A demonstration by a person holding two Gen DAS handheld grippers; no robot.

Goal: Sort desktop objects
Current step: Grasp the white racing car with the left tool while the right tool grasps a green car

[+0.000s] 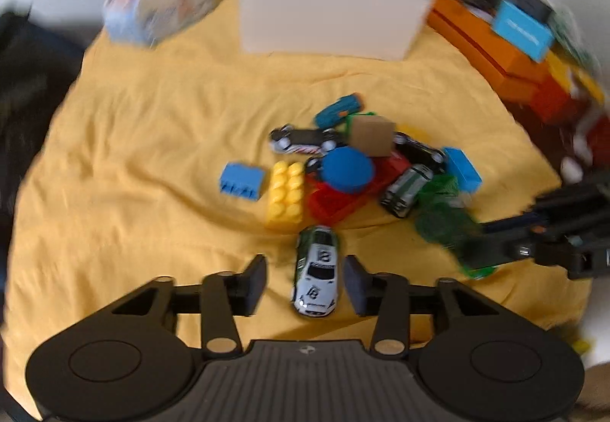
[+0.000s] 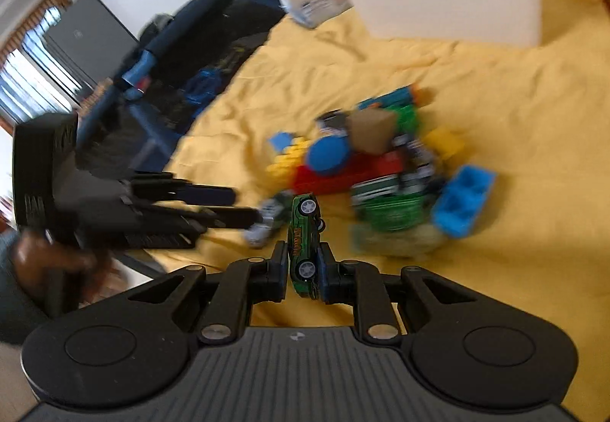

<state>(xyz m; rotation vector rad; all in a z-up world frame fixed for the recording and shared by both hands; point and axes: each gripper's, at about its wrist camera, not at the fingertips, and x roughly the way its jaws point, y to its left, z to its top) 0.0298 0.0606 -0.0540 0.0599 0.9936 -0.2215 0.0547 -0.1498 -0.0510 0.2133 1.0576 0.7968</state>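
Note:
My left gripper [image 1: 305,283] is open, its fingers on either side of a white and green toy car [image 1: 315,276] that lies on the yellow cloth [image 1: 152,155]. My right gripper [image 2: 303,269] is shut on a green toy car [image 2: 304,243], held on its side above the cloth; it shows blurred in the left wrist view [image 1: 472,254]. Beyond lies a pile: a yellow brick [image 1: 286,195], a red brick [image 1: 339,197], a blue disc [image 1: 347,170], a brown cube [image 1: 371,136], blue bricks [image 1: 242,181], more toy cars [image 1: 301,140].
A white plastic bin [image 1: 328,2] stands at the back of the cloth. A blue-white packet [image 1: 160,10] lies to its left. Orange boxes [image 1: 492,48] and clutter line the right edge. A dark bag [image 2: 183,52] sits off the cloth's left side.

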